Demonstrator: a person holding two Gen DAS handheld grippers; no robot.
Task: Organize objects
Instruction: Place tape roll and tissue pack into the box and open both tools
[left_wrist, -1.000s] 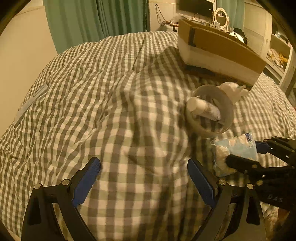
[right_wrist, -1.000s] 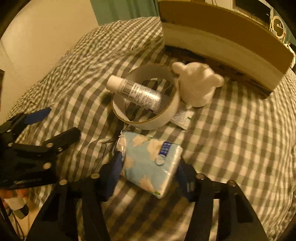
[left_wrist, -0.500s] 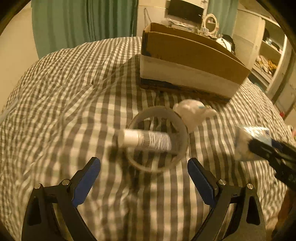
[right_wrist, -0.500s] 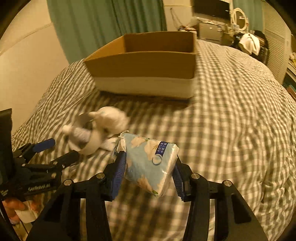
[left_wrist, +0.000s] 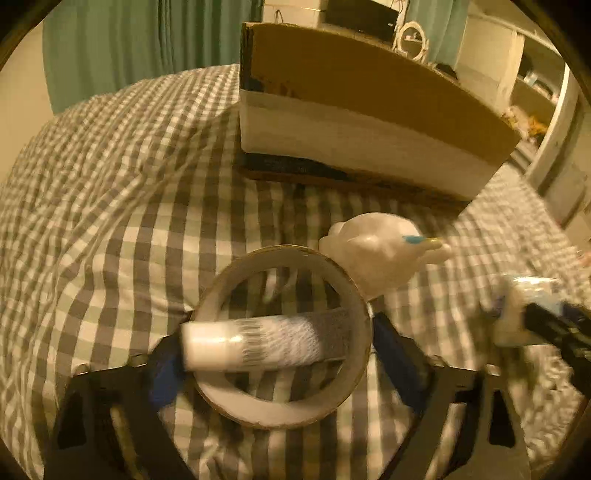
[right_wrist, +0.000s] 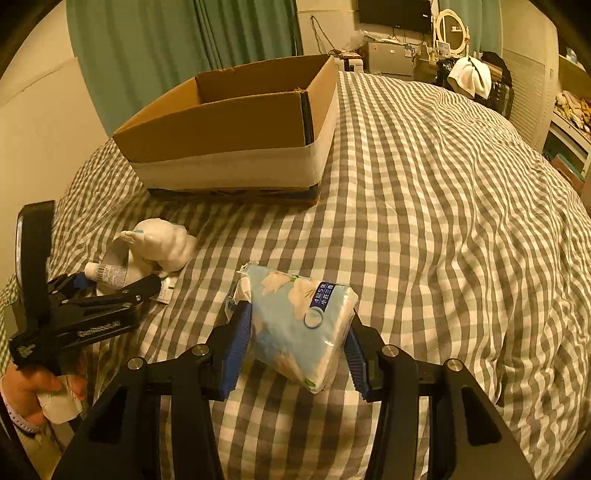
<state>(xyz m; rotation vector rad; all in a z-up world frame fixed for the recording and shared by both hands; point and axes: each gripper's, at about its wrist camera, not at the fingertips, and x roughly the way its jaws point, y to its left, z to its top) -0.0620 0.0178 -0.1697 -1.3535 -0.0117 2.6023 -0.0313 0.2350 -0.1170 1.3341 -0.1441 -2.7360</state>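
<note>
Tissue pack (right_wrist: 299, 325): soft and light by my reckoning, slick film wrap; it sits pinched across its short sides in my right gripper (right_wrist: 295, 341), raised over the checked bedspread (right_wrist: 443, 221).

Right gripper pose: level, pointing toward the open cardboard box (right_wrist: 236, 129), which stands well ahead and to the left.

Tape roll (left_wrist: 280, 350): stiff ring, a white tube (left_wrist: 255, 345) lying across it, a white figurine (left_wrist: 376, 254) touching its far rim.

Left gripper (left_wrist: 277, 362): low over the bed, jaws wide and straddling the roll, not yet closed; I would grip the rim.
</note>
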